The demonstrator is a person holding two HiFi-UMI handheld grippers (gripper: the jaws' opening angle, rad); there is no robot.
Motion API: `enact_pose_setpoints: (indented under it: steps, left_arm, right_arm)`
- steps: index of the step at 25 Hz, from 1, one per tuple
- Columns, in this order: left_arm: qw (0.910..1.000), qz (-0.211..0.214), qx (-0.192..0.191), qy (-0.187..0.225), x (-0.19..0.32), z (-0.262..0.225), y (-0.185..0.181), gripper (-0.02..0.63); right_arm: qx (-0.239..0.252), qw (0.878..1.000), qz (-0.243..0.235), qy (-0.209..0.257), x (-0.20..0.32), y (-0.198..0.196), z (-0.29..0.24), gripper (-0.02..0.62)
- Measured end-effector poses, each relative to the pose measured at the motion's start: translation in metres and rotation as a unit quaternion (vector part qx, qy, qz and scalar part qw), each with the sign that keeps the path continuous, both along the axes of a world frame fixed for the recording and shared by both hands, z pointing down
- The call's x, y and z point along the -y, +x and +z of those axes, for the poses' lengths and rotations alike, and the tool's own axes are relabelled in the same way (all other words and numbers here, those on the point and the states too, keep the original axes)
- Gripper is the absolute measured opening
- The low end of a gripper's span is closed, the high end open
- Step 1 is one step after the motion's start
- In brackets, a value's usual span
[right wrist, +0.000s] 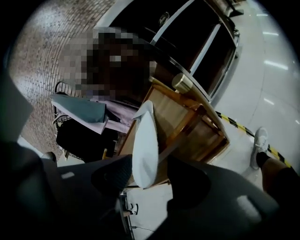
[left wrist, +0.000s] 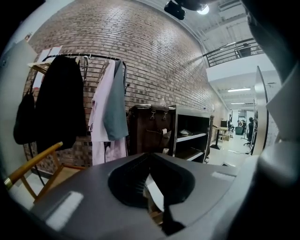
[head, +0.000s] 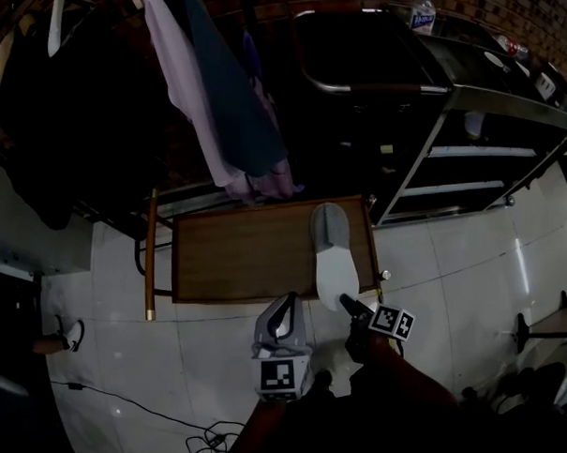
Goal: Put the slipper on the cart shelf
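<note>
On the wooden shelf [head: 238,256], just right of the middle of the frame: slipper [head: 334,256], toe far, heel poking over the near edge. Looks light, soft and bendy, with a flat pale sole; not easy to break. Best pinched at the thin heel end. Right gripper [head: 346,305] jaws wide, one each side of that heel, not squeezing. Left gripper [head: 289,305] jaws together, holding nothing.

Left gripper [head: 292,303] in a pale grey wedge-shaped shell, its marker cube [head: 279,379] white with a black square pattern, right gripper [head: 351,307] black and slimmer, its own marker cube [head: 393,321] alike, dark reddish sleeves [head: 408,382] behind both
</note>
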State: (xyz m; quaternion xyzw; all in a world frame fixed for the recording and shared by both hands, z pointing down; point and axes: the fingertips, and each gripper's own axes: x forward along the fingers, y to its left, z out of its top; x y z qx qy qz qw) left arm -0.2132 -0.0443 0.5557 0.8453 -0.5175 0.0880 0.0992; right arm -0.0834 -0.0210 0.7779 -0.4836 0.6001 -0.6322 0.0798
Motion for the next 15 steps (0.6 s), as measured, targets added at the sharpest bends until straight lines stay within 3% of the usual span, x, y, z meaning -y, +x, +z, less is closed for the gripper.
enact_pose_setpoints:
  steps: [7,13,15]
  left_arm:
    - [0.9999,-0.008,-0.006,0.004,0.003,-0.008,-0.006,0.014]
    - [0.9998,-0.011,-0.01,0.009,0.006,-0.012,-0.01,0.014]
    - [0.9998,-0.013,-0.011,0.01,0.006,-0.013,-0.012,0.014]
  right_arm:
    - [0.004,1.0,0.001,-0.006,0.014,-0.009,0.008,0.106]
    - [0.006,1.0,0.002,0.026,0.015,-0.014,-0.009,0.061]
    - [-0.015,0.999,-0.006,0.046,0.014,-0.013,-0.021,0.055]
